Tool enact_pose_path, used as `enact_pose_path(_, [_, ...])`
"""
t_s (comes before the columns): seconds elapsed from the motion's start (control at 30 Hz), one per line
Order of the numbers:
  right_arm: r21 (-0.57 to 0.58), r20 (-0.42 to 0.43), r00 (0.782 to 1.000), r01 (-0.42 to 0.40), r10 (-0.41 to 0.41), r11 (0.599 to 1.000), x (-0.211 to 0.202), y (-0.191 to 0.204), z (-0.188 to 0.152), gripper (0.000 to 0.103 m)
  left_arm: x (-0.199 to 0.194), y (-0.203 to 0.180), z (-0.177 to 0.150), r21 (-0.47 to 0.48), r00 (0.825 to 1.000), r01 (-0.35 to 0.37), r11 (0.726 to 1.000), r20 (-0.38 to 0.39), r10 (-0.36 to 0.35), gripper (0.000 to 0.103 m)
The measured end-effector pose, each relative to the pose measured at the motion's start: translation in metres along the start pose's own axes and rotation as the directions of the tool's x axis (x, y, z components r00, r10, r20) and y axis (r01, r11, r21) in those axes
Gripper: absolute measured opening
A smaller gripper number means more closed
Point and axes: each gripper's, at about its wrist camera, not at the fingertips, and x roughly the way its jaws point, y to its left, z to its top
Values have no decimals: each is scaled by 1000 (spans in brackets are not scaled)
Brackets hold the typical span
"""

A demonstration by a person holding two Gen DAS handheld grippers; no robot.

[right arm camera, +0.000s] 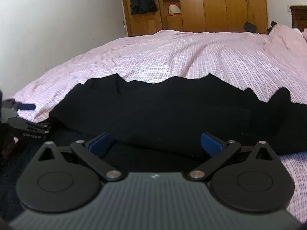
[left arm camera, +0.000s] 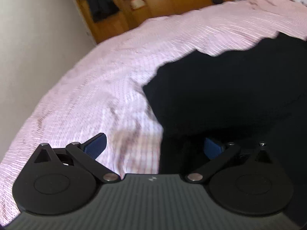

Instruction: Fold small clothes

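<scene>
A black garment (right arm camera: 163,113) lies folded over on the pink checked bed cover (right arm camera: 191,57), its wavy edge towards the far side. My right gripper (right arm camera: 155,145) stands open just in front of its near fold, blue pads wide apart and nothing pinched. In the left wrist view the same black garment (left arm camera: 230,95) fills the right half. My left gripper (left arm camera: 155,146) is open over its left edge, one pad above the bed cover (left arm camera: 96,86), the other above the dark cloth. The left gripper (right arm camera: 25,115) also shows at the left edge of the right wrist view.
A wooden wardrobe (right arm camera: 211,5) with open shelves and a hanging dark garment (right arm camera: 142,0) stands beyond the bed. A white wall (right arm camera: 57,19) runs along the left. Bunched pink bedding (right arm camera: 284,36) lies at the far right, with a dark headboard (right arm camera: 299,15) behind.
</scene>
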Motion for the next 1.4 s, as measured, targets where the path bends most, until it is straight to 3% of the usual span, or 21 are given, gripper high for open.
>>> enact_pose_path(0.13, [-9, 5, 1000, 6, -6, 1000, -1, -7, -8, 103, 17, -4, 9, 10, 990, -139, 990, 33, 138, 103])
enact_pose_path(0.27, [29, -28, 1000, 8, -7, 1000, 9, -18, -19, 103, 6, 11, 3, -44, 987, -149, 988, 61, 152, 103])
enact_pose_path(0.5, [36, -19, 1000, 8, -7, 999, 10, -19, -18, 103, 3, 10, -6, 1, 985, -160, 987, 68, 160, 103])
enact_pose_path(0.67, [232, 22, 999, -37, 32, 972, -1, -53, -7, 103, -10, 7, -11, 20, 986, -140, 990, 90, 138, 103])
enact_pose_path(0.73, [303, 29, 1000, -19, 11, 953, -4, -69, -2, 98, -12, 5, -10, 34, 987, -134, 990, 93, 131, 103])
enact_pose_path(0.77, [335, 33, 999, -20, 9, 942, -5, -76, 0, 93, -15, 6, -10, 35, 989, -124, 992, 91, 121, 103])
enact_pose_path(0.87, [420, 39, 999, -15, -2, 907, -11, -96, 2, 93, -35, 16, -11, -8, 997, -61, 998, 56, 62, 103])
enact_pose_path(1.0, [463, 7, 999, 26, -33, 886, -14, -108, 0, 93, -64, 36, -18, -156, 998, 52, 986, 28, -49, 103])
enact_pose_path(1.1, [476, 10, 1000, 11, -17, 879, -12, -116, 2, 80, -82, 52, -17, -246, 992, 116, 962, 76, -101, 103])
enact_pose_path(1.17, [473, 19, 1000, 3, -13, 881, -8, -120, 7, 79, -85, 64, -7, -305, 985, 151, 941, 131, -115, 103])
enact_pose_path(1.27, [444, 13, 1000, 8, -15, 896, 5, -125, 12, 79, -68, 74, 14, -343, 976, 193, 919, 166, -143, 103])
enact_pose_path(1.4, [399, 6, 1000, -24, 23, 917, 27, -126, 13, 73, -5, 71, 38, -373, 974, 223, 901, 112, -195, 103])
